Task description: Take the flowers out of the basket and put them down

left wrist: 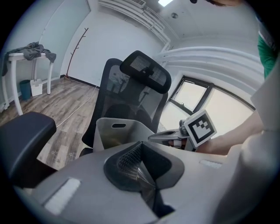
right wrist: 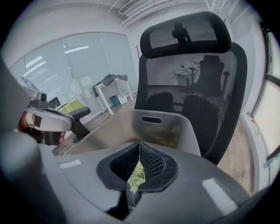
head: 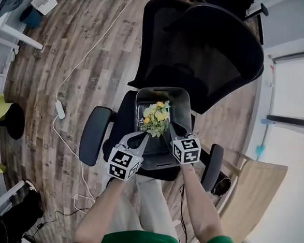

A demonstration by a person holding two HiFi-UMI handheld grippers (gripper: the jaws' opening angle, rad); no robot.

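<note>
A black office chair (head: pixel 124 114) fills the middle of the frame, standing on a wood-plank floor (head: pixel 83 61). A grey plastic basket (head: pixel 164 89) sits directly on its seat, between the two armrests, and the mesh backrest spreads above it toward the top of the frame. On the floor at left lies a white power adapter (head: pixel 60 110) on a long cable. A white table (head: pixel 13 28) stands on the floor in the upper left corner.

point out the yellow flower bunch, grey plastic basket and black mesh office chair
yellow flower bunch (head: pixel 156 115), head view, on the blooms
grey plastic basket (head: pixel 164 88), head view, far rim
black mesh office chair (head: pixel 214 50), head view, backrest
</note>
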